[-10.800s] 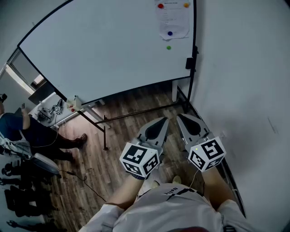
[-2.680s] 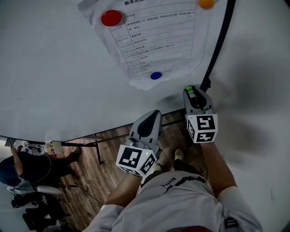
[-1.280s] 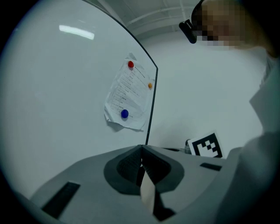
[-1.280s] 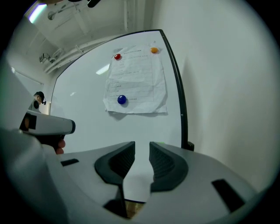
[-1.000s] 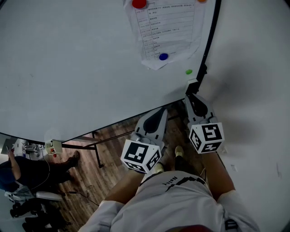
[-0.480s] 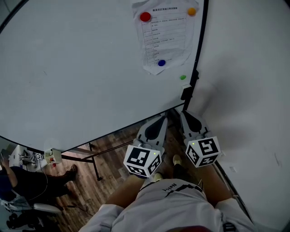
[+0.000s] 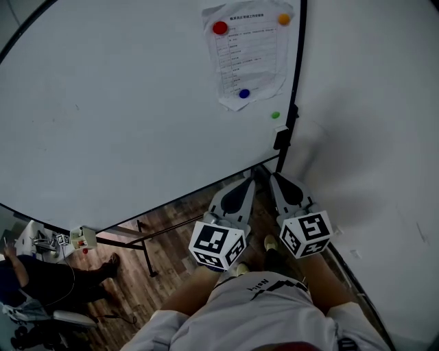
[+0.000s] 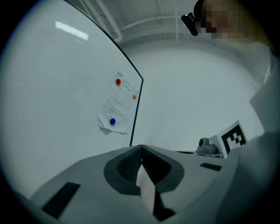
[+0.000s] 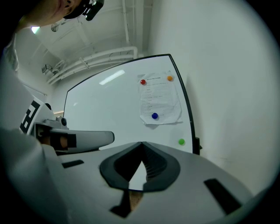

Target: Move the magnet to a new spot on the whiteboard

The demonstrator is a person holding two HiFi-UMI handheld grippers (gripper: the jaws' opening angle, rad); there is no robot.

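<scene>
Green magnet [image 7: 275, 115], round disc, flat against whiteboard [image 7: 137, 103]

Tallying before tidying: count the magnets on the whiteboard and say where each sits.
4. Red magnet and orange magnet at the top corners of the sheet, blue magnet near its bottom edge, green magnet on bare whiteboard near its right edge. None looks hidden.

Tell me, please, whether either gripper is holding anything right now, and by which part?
Nothing is held. The left gripper and the right gripper are both shut and empty; the green magnet sits on the whiteboard, apart from both.
</scene>
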